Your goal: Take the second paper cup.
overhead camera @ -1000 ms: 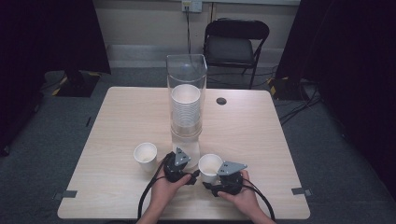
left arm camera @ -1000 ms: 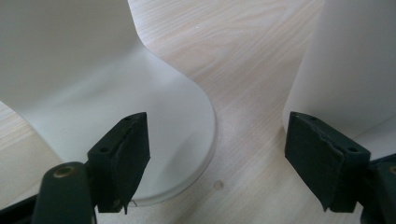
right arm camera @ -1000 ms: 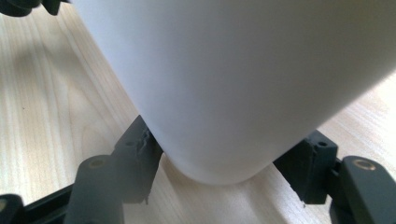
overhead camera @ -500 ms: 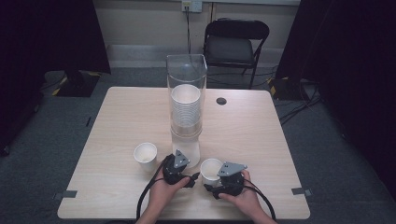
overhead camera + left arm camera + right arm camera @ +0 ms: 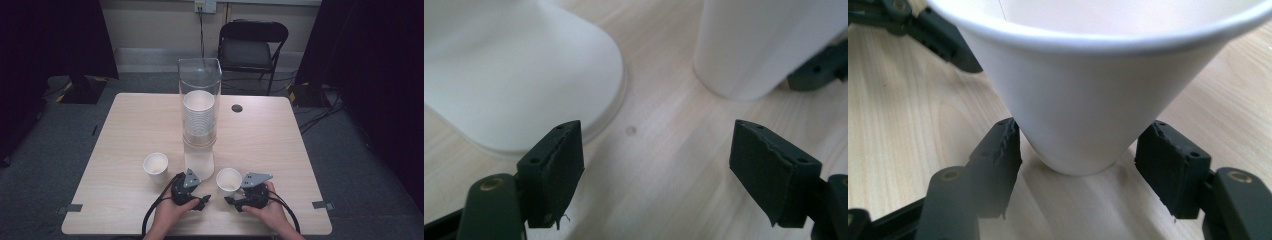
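1. The right tool (image 5: 231, 201) rests near the surface's (image 5: 125, 125) near edge, right of middle; its jaws have just been closing around the foot of a white paper cup (image 5: 1083, 100).
2. In the right tool's own view the left pad touches the cup wall; whether the right pad presses I cannot tell.
3. That cup (image 5: 229, 179) stands upright, just ahead of the right tool.
4. The left tool (image 5: 659, 170) gapes open over bare wood, holding nothing, with the dispenser base (image 5: 514, 75) ahead-left.
5. A second cup (image 5: 155, 164) stands left of the dispenser (image 5: 199, 115).
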The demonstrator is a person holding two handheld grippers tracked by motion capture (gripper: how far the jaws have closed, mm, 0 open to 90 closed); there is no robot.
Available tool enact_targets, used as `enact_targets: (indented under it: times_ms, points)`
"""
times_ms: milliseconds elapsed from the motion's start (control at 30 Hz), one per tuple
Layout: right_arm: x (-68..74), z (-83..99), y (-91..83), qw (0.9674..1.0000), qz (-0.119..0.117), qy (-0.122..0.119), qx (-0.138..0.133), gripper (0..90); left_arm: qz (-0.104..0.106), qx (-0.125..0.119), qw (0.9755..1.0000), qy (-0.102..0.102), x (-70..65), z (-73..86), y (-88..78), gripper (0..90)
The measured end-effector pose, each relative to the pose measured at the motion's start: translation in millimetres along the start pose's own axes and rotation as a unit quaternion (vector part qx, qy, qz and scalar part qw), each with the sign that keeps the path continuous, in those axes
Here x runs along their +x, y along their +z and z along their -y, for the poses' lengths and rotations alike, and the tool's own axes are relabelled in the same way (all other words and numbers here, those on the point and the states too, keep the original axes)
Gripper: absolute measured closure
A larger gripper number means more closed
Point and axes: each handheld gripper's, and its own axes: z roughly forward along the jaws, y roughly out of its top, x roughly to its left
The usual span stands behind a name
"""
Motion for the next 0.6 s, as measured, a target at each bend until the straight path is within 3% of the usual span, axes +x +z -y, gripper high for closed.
enact_targets:
  times_ms: [133,167,200,233,267,367,433,600]
  points:
    - [1.3,-1.8,3.8,1.0,-0.004,0.0,-0.001,34.1,-0.001,0.011,0.9998,0.019,-0.2,6.8,-2.4,20.7]
    - [1.5,-1.8,5.2,0.9999,-0.01,0.002,0.004,29.6,0.002,0.007,0.9998,0.018,-0.2,8.1,-2.7,20.5]
    - [2.1,-1.5,6.5,0.9999,-0.008,0.005,0.012,25.7,0.004,0.0,1.0,0.009,-1.3,9.2,-2.5,20.5]
    - [2.4,-1.0,6.7,0.9999,0.002,0.001,0.015,23.2,0.001,0.011,0.9998,0.017,-0.7,9.3,-4.6,20.5]
    - [2.6,-0.8,6.6,0.9998,0.009,-0.002,0.018,21.6,0.005,0.001,0.9999,0.016,-0.4,10.4,-3.7,20.4]
    - [-0.3,-0.3,2.4,0.9998,0.009,0.01,0.017,17.6,0.005,0.002,0.9997,0.025,1.4,12.1,-4.9,19.9]
    - [-4.0,0.5,-0.6,0.9996,0.002,0.023,0.018,14.5,0.011,-0.014,0.9997,0.017,1.1,14.2,-3.7,19.3]
    - [-9.8,8.0,-13.6,0.9994,0.005,0.028,0.017,14.6,0.009,0.002,0.9995,0.03,2.0,14.7,-6.6,17.1]
